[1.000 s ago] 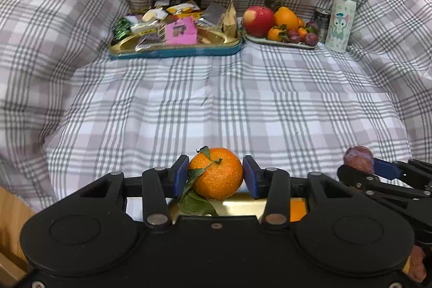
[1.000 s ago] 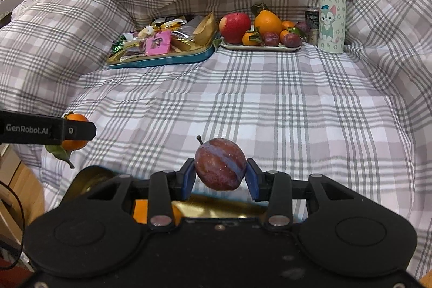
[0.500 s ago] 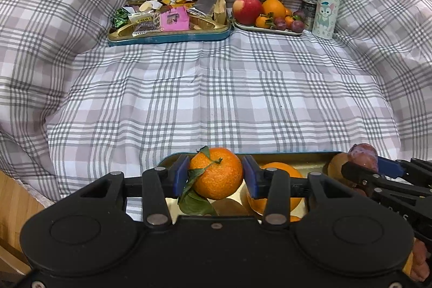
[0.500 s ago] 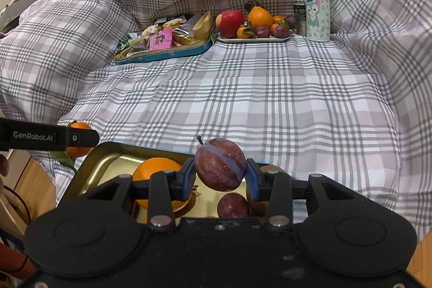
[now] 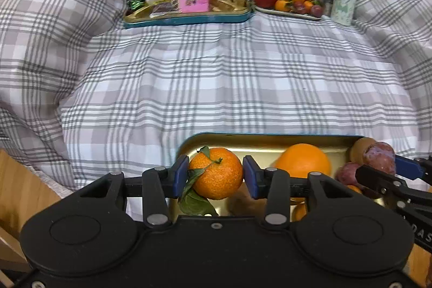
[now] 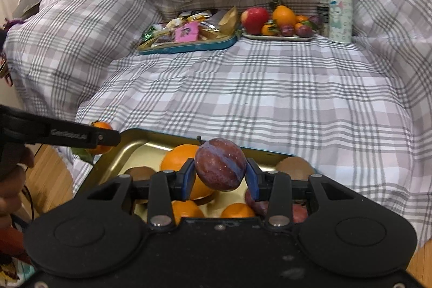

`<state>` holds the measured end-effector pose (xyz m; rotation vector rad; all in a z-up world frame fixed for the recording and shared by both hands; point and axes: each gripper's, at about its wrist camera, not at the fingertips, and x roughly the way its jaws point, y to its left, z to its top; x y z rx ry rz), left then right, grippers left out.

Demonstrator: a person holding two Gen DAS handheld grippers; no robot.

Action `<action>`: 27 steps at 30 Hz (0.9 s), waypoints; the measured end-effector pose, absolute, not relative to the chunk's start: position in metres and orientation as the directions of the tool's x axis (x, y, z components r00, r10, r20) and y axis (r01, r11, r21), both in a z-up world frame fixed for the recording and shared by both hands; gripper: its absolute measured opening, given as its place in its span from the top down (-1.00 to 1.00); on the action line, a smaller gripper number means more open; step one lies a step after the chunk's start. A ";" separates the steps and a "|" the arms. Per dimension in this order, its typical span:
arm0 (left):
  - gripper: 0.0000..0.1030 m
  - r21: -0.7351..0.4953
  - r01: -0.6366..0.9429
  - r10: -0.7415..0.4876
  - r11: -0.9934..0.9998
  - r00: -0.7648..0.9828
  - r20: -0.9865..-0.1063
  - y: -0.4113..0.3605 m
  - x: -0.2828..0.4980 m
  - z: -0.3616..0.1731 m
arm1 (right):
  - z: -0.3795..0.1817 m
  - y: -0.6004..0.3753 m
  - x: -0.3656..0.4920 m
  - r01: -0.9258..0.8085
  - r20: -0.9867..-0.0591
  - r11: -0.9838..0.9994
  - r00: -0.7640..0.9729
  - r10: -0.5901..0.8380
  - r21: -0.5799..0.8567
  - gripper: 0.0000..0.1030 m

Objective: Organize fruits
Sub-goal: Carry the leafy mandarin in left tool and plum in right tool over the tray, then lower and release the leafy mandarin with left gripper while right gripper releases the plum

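While clamped between left hand-held gripper pads, tangerine over gold tray, right hand-held gripper gripping plum

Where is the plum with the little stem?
The plum is squeezed in the right gripper, above the near gold tray of fruit, just in front of a big orange.
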<state>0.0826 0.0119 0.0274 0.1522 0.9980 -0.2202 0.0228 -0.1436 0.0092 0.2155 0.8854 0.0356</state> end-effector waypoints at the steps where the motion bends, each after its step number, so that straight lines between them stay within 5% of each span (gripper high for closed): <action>1: 0.01 0.029 0.248 -0.109 0.968 0.522 -0.846 0.014 0.083 0.026 | 0.009 -0.141 0.025 0.052 -0.765 0.978 0.632 0.126 0.203 0.19; 27: 0.01 0.004 0.219 -0.101 0.976 0.464 -0.880 0.028 0.085 -0.003 | -0.003 -0.088 0.043 -0.062 -0.792 0.980 0.581 0.189 0.189 0.19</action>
